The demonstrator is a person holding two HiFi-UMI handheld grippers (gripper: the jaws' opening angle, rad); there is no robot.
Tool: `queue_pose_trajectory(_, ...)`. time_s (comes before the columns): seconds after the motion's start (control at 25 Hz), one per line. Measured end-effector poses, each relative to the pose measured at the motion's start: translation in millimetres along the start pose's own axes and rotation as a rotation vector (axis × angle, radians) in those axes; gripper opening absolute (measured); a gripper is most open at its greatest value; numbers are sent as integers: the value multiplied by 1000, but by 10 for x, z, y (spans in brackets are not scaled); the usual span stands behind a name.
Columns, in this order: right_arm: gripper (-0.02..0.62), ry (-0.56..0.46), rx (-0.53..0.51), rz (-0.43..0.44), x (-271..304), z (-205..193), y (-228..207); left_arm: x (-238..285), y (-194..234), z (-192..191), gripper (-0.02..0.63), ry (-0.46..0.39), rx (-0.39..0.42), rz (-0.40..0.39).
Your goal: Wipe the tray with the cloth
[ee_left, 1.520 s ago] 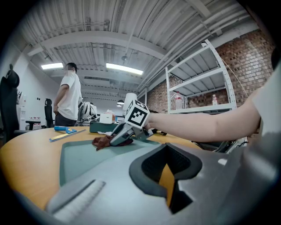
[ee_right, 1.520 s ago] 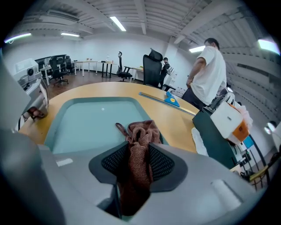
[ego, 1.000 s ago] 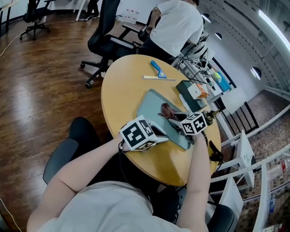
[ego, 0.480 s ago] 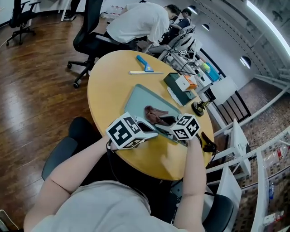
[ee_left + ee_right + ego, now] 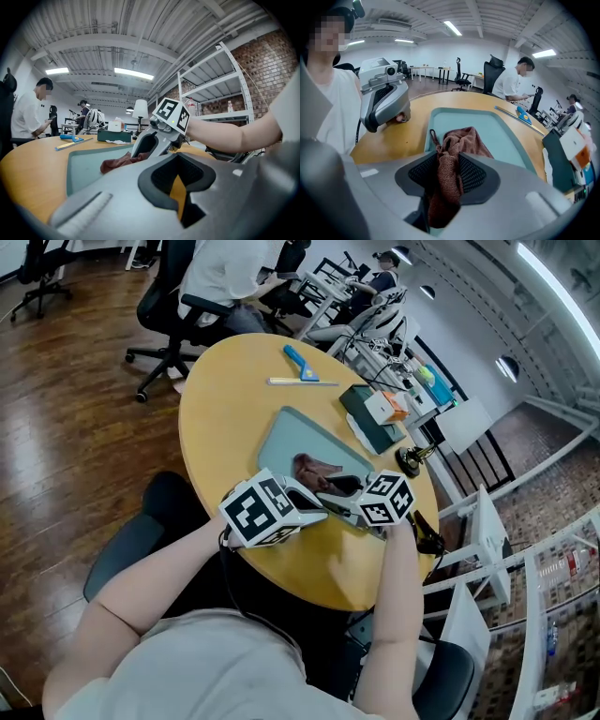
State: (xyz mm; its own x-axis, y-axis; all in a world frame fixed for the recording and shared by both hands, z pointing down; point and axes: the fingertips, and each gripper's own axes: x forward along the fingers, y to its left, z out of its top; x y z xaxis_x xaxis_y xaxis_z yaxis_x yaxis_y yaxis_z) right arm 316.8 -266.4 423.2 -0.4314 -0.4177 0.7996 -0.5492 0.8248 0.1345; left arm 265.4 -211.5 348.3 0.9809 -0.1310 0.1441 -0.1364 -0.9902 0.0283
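Plenty of bare yellow table [image 5: 220,409] out at 9 o'clock of the tray [image 5: 281,442], with wide open room on that side. The left gripper [image 5: 314,502] is down low, just beside the tray's near rim at about 6 o'clock. Its jaws are drawn almost together, a thin sliver of tabletop between them and nothing held. The tray is teal with a raised rim, and its floor is bare from the middle up to 12 o'clock. The cloth [image 5: 317,470], brown and bunched, lies on the near right part of the tray. The right gripper [image 5: 342,488] has its jaws clamped on a fold of it, the rest spilling forward onto the tray floor. Beyond the far rim at 12 o'clock lie a ruler [image 5: 302,382] and a blue scraper [image 5: 300,362]. At 3 o'clock a dark green box [image 5: 370,427] sits close to the right rim, so it's tight there.
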Motion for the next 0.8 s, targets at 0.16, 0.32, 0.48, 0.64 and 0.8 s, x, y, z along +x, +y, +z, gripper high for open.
queue_pose_trajectory(0.16, 143, 23, -18, -2, 96, 75, -90, 22, 31, -3, 2, 0, -2, -2)
queue_pose_trajectory(0.32, 144, 57, -4, -66, 154, 70, -313, 9, 31, -3, 2, 1, -2, -1)
queue_pose_trajectory(0.48, 144, 62, 25, -119, 200, 74, -601, 25, 53, 6, 2, 5, 1, 3)
queue_pose_trajectory(0.64, 144, 68, 64, -168, 182, 23, -933, 125, 39, 51, 2, 9, 1, 2)
queue_pose_trajectory(0.8, 144, 74, 110, -244, 228, 11, -1239, 104, 28, 47, 2, 10, 3, 4)
